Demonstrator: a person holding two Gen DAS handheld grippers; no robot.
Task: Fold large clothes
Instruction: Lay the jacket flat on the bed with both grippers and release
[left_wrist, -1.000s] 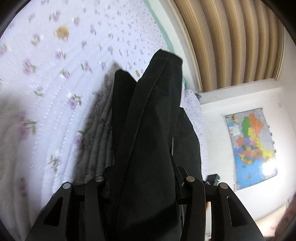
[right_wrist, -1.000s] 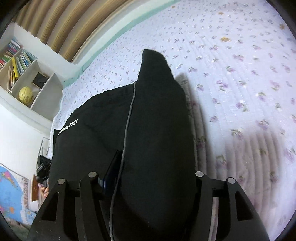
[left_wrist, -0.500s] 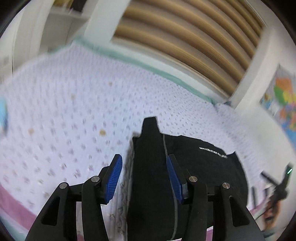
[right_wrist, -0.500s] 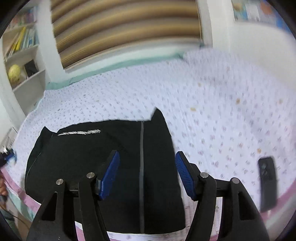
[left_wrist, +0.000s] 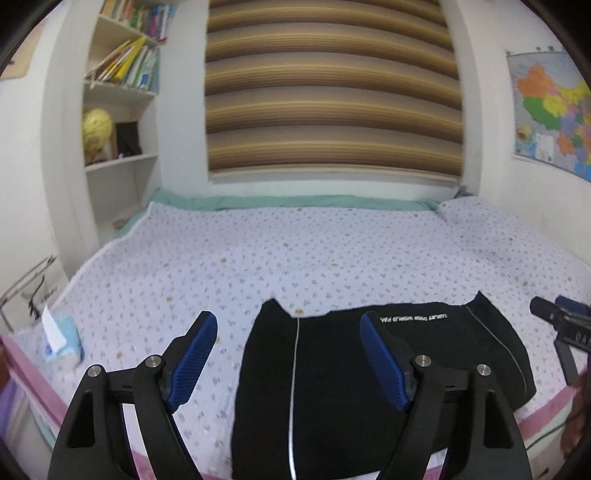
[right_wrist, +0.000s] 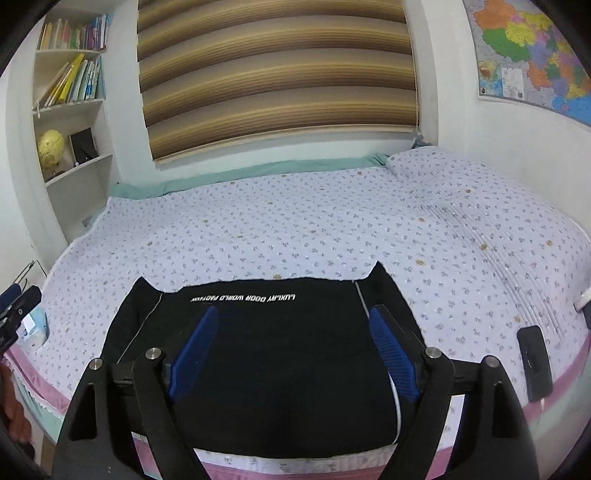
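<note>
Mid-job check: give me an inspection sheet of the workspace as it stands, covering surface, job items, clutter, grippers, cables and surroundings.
Surface: bed with floral quilt, pink edge along the near side.
Job's things: black garment lying folded flat at the near edge, white lettering along its far edge.
Clutter: black phone on the quilt to the garment's right; blue tissue pack to its left.
Grippers: left gripper open, holding nothing; right gripper open, holding nothing; both above the garment.
Cables: nothing seen.
Surroundings: striped blind, bookshelf with yellow globe, wall map.
</note>
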